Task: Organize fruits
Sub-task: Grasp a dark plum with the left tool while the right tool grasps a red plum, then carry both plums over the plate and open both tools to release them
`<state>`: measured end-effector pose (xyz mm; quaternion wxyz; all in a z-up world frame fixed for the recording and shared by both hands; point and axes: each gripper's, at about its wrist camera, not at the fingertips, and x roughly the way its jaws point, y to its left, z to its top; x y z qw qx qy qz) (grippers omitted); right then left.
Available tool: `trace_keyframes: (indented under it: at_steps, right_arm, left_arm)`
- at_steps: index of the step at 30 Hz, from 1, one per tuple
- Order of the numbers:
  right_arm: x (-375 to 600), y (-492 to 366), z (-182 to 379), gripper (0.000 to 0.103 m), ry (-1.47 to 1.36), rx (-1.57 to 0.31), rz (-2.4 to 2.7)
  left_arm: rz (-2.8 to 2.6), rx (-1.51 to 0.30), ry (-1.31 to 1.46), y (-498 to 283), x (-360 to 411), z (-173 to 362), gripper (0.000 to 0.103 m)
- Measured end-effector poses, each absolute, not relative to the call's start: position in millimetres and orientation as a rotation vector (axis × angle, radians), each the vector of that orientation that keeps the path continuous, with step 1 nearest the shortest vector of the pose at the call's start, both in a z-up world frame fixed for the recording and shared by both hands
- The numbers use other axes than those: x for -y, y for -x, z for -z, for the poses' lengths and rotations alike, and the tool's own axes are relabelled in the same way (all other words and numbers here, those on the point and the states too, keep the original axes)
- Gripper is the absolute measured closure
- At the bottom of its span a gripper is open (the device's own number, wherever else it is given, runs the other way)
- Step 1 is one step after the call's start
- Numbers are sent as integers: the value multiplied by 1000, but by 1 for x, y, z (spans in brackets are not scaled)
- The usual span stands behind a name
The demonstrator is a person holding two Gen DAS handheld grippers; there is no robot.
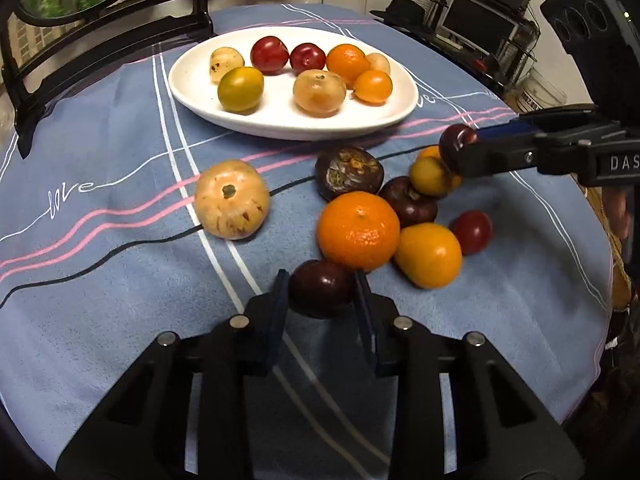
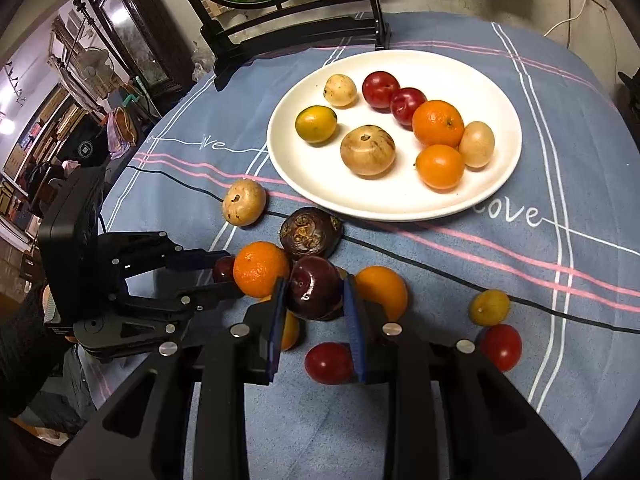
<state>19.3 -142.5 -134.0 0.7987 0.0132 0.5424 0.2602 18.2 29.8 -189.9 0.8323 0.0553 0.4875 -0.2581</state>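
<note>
A white plate [image 1: 192, 92] [image 2: 500, 184] at the back of the blue tablecloth holds several fruits: oranges, red plums, tan round fruits. Loose fruits lie in front of it: an orange [image 1: 358, 230], a tan fruit [image 1: 231, 199], a dark mangosteen [image 1: 349, 172], a red plum [image 1: 472, 232]. My left gripper [image 1: 322, 290] is shut on a dark purple plum [image 1: 322, 292] low over the cloth. My right gripper [image 2: 314, 294] is shut on another dark purple plum [image 2: 314, 288], held above the loose pile; it shows from the side in the left wrist view [image 1: 458, 148].
A black stand with a round picture [image 1: 100, 32] rises at the back left of the table. Shelves with a monitor [image 1: 476, 20] stand behind on the right. A yellow fruit [image 2: 489, 307] and a red plum [image 2: 501, 346] lie at the right.
</note>
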Motion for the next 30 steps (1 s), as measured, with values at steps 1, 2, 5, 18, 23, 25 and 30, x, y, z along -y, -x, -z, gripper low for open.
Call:
trace_keyframes:
  at_steps: [1,2,5,18,23,25,30]
  right_arm:
    - [144,-18,133,75,-30,-1161,-558]
    - [145,-17,131,75,-31,-1157,-555]
    - [149,-14,127,75,-27,-1148,-551]
    - [155,-46,78,75,-41,-966,-476]
    - [150,-81,70,75,-49,-888,-400]
    - [144,-93,78,75,-24,-896,-397]
    - [136,-108,95,75,11,-912,-399]
  left_arm:
    - [544,-1044,-107,-19,-31,190,71]
    - [536,-1057,-100,-19,-32,189,71]
    - [514,-1074,-104,-17,-35,181,71]
    - [344,-921,-124,-82,-19,88,71]
    - [235,-885,-135,-132,3,73,71]
    - [200,-901,-133,-149,9,78,71]
    - [171,-928,-159,-165,19,94,71]
